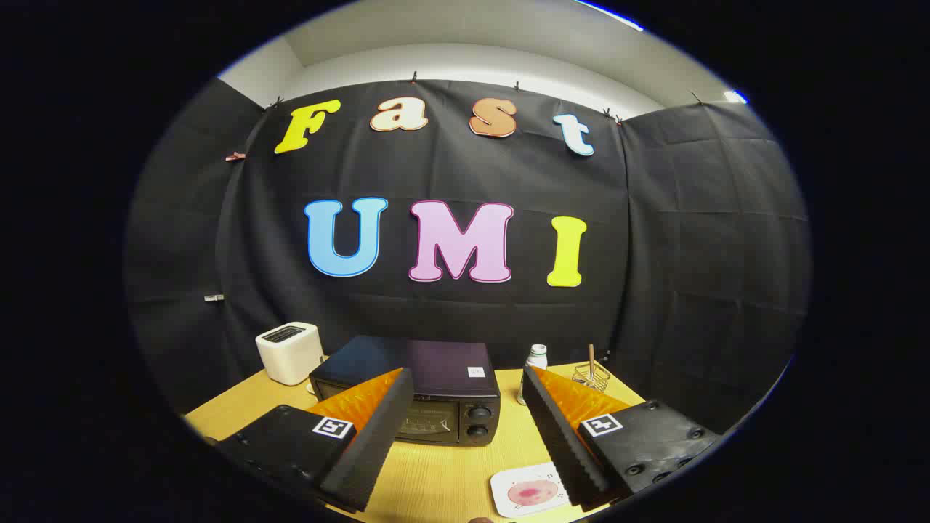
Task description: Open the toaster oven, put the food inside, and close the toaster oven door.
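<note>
wooden table [436,479] | fingers [465,428] apart, nothing held | toaster oven [436,392] beyond, door shut

The gripper [465,421] has two wedge-shaped fingers [370,436] spread wide apart, with ribbed foam-like pads on their inner faces; each rear block carries a square white-and-black marker [333,427] and small screws [634,469]

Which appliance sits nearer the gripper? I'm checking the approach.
The black toaster oven, just ahead of the open gripper; the white toaster stands farther back, beside it.
</note>
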### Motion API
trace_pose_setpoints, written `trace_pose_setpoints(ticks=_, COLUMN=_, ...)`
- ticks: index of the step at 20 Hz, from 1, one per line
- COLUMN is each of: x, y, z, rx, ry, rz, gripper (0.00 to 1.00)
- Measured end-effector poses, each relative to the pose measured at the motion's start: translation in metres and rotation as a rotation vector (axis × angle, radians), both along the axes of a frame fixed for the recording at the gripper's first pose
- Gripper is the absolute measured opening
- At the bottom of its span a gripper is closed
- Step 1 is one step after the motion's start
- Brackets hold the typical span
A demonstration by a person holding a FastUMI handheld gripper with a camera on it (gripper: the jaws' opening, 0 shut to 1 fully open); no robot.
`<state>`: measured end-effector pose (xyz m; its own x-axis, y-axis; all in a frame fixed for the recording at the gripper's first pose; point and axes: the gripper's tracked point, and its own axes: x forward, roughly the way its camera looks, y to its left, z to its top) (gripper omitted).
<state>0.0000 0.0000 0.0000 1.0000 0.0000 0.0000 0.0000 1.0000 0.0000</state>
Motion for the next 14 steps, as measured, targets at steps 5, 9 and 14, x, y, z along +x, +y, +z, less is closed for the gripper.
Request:
trace_pose_setpoints(ticks=5, x=0.0, y=-0.008, z=-0.002, rx=0.0, ry=0.001, rz=-0.011, gripper=0.98)
trace_pose_setpoints(ticks=9, x=0.0, y=-0.016, z=-0.007, rx=0.005, ry=0.008, rz=-0.026, gripper=0.98)
trace_pose_setpoints(ticks=14, x=0.004, y=-0.017, z=-0.011, rx=0.004, ry=0.018, rz=-0.031, gripper=0.98)
